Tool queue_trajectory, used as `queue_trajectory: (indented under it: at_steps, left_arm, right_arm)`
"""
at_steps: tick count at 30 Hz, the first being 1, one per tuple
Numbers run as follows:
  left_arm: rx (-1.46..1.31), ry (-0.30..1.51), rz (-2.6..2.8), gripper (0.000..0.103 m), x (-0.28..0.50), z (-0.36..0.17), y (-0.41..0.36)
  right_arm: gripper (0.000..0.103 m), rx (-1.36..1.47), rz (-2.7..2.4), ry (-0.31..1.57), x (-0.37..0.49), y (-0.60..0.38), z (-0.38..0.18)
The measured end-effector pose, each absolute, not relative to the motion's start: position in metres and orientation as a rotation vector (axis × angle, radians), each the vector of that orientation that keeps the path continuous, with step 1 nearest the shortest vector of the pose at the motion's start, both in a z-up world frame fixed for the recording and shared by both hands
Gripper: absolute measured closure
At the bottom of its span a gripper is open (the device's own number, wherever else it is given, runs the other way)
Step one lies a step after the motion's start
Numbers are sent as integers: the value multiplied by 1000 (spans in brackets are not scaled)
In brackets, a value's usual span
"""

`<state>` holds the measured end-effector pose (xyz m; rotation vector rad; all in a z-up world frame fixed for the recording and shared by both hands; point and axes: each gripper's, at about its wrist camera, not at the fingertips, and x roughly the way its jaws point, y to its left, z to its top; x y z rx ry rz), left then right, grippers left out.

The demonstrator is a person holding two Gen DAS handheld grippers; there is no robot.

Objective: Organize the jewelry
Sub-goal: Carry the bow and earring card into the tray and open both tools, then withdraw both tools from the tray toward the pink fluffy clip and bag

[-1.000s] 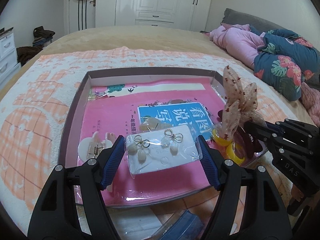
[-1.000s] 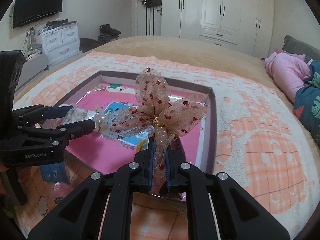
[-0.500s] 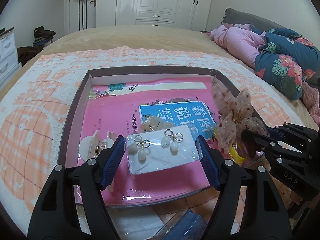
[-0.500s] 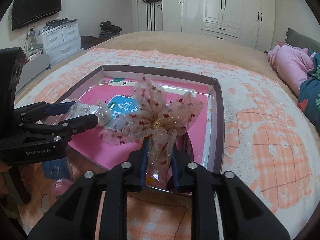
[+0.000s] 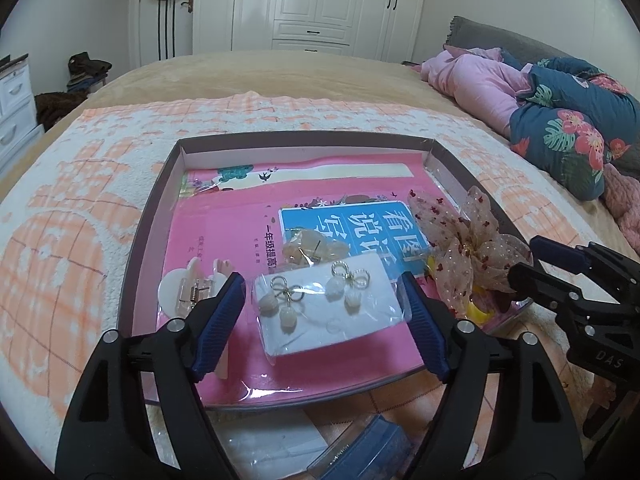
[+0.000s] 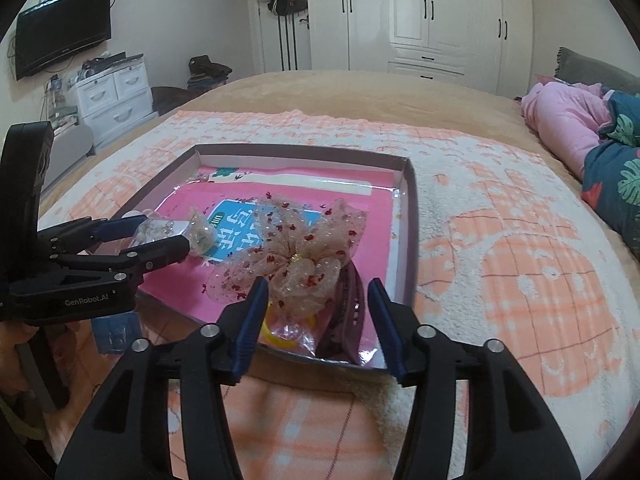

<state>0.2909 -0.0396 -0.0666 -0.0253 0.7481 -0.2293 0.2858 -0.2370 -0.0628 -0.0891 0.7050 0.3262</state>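
A shallow brown-rimmed tray [image 5: 304, 136] [image 6: 304, 148] lies on the bed with a pink book in it. My left gripper [image 5: 320, 316] [image 6: 162, 232] straddles a bagged white card of pearl earrings [image 5: 328, 308]. Its jaws are opening, and a thin gap shows beside the card. A sheer beige bow hair clip [image 6: 300, 248] [image 5: 472, 252] with red dots rests in the tray's near right corner. My right gripper [image 6: 316, 312] [image 5: 526, 260] stands just behind the bow. Its jaws are opening and its blue pads are clear of the bow.
In the tray are also a white claw clip [image 5: 180, 288], a translucent beige clip [image 5: 312, 248], a yellow ring [image 6: 280, 336] and a dark maroon claw clip [image 6: 348, 312]. A blue plastic case [image 5: 360, 452] lies before the tray. Bedding is piled at the right.
The right gripper went from shut on the bow's stem to open. The bow sank from upright above the tray into its near right corner. The left gripper stayed over the earring card.
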Motion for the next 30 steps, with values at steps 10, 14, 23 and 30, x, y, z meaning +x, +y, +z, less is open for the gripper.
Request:
queue_trajectory:
  at_steps: [10, 14, 23, 30]
  left_arm:
    - [-37, 739, -217, 24, 285, -63, -35]
    - [-50, 724, -212, 20, 281, -58, -31]
    - [-88, 672, -191, 12, 266, -39, -20]
    - [-110, 649, -168, 12, 255, -31, -8]
  right_arm:
    - [35, -87, 310, 670, 272, -243, -54]
    - [31, -83, 307, 663, 269, -244, -51]
    - [25, -83, 308, 636, 259, -244, -44]
    - [24, -77, 320, 617, 251, -242, -41]
